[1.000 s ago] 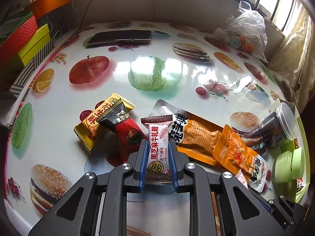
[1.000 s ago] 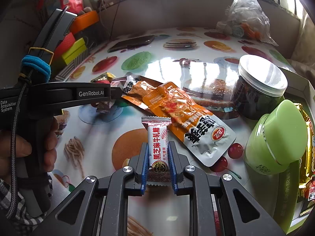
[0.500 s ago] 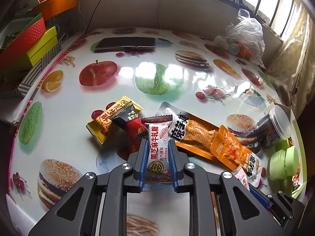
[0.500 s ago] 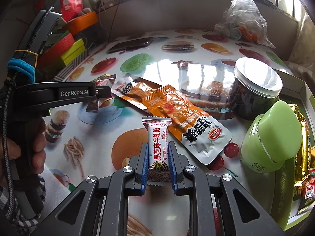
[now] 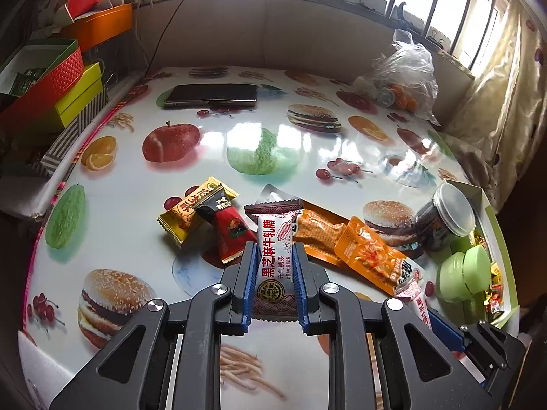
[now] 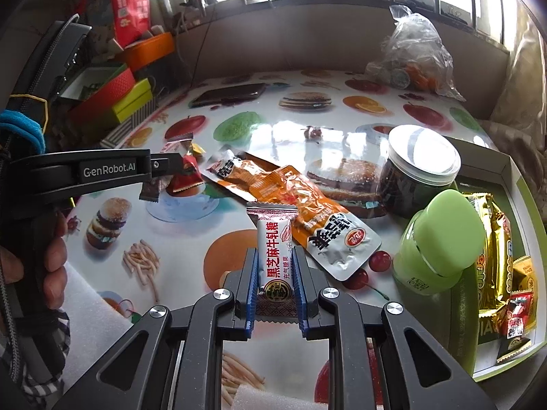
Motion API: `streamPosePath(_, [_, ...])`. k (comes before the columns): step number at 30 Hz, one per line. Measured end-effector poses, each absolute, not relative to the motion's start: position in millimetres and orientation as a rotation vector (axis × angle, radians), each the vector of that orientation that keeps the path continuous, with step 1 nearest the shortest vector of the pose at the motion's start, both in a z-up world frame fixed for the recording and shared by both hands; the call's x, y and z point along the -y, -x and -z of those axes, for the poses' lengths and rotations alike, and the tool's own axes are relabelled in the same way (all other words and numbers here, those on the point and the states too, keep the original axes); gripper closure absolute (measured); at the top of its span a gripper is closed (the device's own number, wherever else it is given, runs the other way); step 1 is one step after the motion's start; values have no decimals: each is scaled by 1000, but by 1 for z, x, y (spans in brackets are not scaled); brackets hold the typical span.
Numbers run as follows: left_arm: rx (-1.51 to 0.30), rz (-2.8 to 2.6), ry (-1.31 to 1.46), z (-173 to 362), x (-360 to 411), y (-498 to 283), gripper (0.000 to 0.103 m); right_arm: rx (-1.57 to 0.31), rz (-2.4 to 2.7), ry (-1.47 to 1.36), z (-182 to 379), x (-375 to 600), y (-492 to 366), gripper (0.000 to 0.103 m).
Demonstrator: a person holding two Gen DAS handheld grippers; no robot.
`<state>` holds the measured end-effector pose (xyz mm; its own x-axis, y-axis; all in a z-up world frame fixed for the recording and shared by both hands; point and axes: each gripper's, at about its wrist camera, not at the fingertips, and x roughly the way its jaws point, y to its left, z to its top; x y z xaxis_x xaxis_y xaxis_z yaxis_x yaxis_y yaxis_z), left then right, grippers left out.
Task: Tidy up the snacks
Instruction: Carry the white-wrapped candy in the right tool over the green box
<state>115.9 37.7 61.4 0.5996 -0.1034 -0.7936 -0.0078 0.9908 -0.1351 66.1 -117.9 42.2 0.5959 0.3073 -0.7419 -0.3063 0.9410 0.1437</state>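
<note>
Your left gripper is pinching a white-and-brown sesame nougat candy wrapper upright between its blue pads, held above the glossy food-print tablecloth. Your right gripper is clamped on a second identical white nougat candy wrapper, same upright pose. Right view shows your left gripper from the side, level, your hand wrapped round the handle, its candy clear of the table. Left view shows the yellow candy packet and the red-and-black candy packet just ahead of the left tips. Only the right view shows the white open box interior: gold wrapped snacks, green lidded jar, dark clear-lidded jar. Two orange snack pouches lie overlapping between the grippers' tips and the box.
</note>
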Motion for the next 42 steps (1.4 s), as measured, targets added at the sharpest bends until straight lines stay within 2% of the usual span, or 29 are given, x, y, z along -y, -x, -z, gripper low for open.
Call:
streamPosePath(22, [-860,204,61,-103,33,-100,82,-762,-240,-65,-81,176,-45,85])
streamPosePath(42, [-856,342,22,-120,101,-111,82,-717,-124,-121,-96,238,-37,85])
